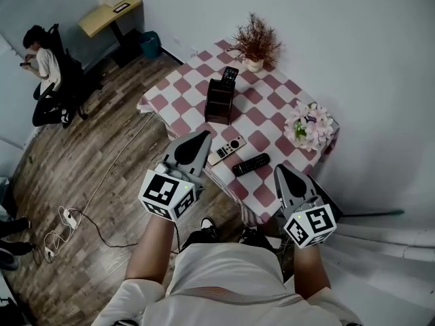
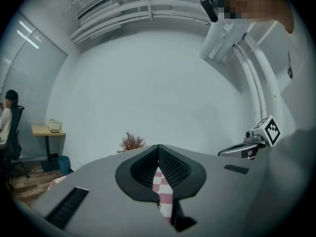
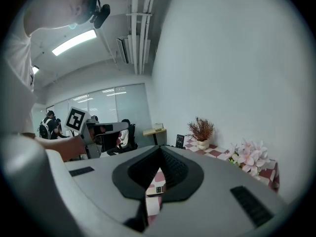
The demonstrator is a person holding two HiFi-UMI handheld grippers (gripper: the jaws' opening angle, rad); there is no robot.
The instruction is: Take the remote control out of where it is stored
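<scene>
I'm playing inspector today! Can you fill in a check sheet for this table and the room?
Surface: table, covered by a red-and-white checked cloth.
Job's things: upright remote standing in the dark holder.
Clutter: pale remote and flat black remote lying side by side; potted plant; pink flowers.
Grippers: left gripper and right gripper, jaws together, holding nothing.
Cables: white cable on the floor.
Surroundings: wooden floor, seated person, desk, blue bin.
</scene>
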